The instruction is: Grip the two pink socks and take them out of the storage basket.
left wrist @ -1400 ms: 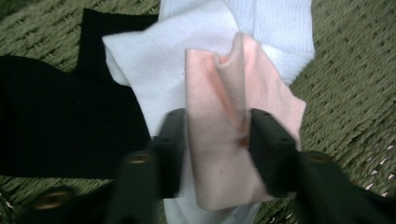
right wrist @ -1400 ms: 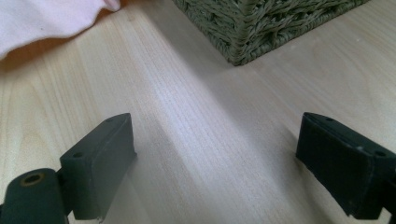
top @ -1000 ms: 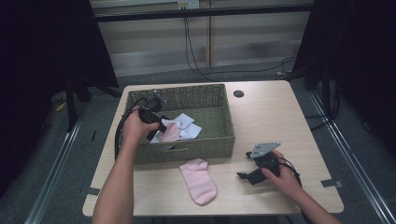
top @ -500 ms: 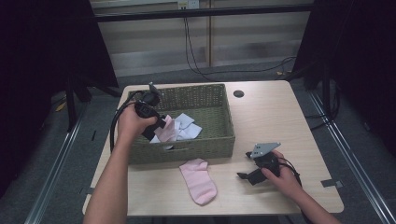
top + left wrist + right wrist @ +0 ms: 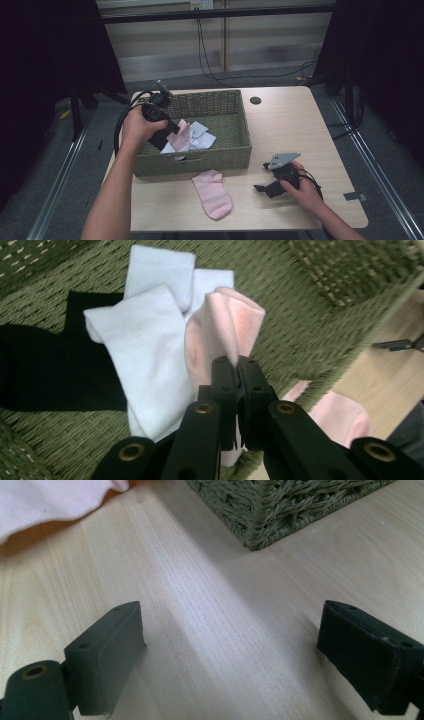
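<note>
Left gripper view: soft pink sock (image 5: pixel 227 325) in tool (image 5: pixel 236 371)

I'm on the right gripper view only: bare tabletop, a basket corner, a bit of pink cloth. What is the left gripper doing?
Observer: The left gripper is over the woven basket, jaws shut on a pink sock.
Operator: Anything else in that basket?
Observer: Yes, white socks lie beside the held one, and something black lies under them.
Operator: And the pink cloth at my edge?
Observer: That is a second pink sock, flat on the table in front of the basket.
Operator: Are my jaws holding anything?
Observer: No, the right gripper rests low on the table, jaws open and empty.
</note>
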